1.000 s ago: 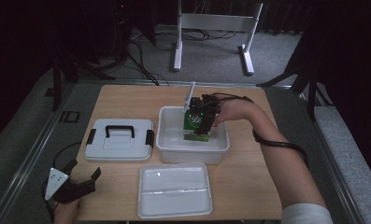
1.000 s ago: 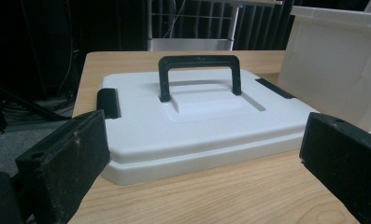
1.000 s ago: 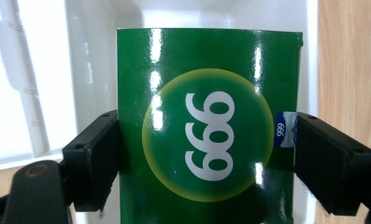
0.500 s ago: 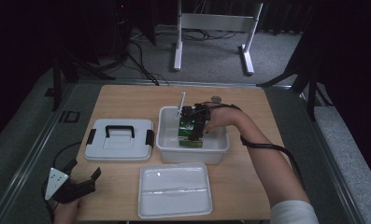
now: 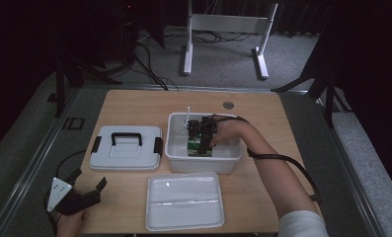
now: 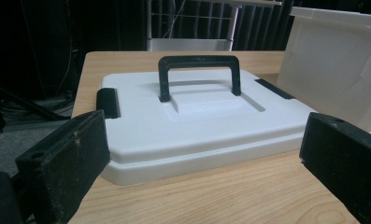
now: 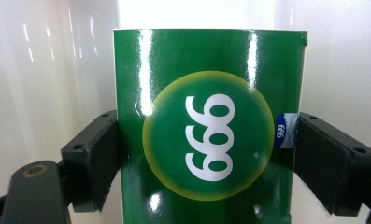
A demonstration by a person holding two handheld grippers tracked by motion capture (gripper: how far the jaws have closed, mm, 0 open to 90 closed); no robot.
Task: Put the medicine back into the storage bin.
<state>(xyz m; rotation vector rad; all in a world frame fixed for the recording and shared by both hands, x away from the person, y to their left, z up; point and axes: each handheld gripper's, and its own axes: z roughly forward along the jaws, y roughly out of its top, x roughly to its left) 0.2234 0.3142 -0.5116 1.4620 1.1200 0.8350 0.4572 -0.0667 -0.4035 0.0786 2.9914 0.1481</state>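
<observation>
A: The green box, in the high view, is at the frame's centre, down inside the white bin. A second ago the right gripper held it up at the bin's rim; now hand and box have sunk well below the rim.

B: And the rest of that view?

A: The handled lid lies left of centre on the wooden table, the clear tray at the lower middle. The left gripper sits at the lower left, where it was, jaws spread wide and empty.

B: The left gripper view?

A: The handled lid lies flat across the middle, its black handle upright. The bin's wall is at the upper right. The two jaws stand far apart at the bottom corners, with nothing between them.

B: The right gripper view?

A: The green box, with "999" printed upside down in a yellow-ringed circle, stands centre frame. One jaw presses each side edge, so it is gripped. White bin wall lies behind.

B: Meaning?

A: I judge the box is being lowered into the bin, with release likely next. Whether it touches the floor, I cannot tell.
</observation>
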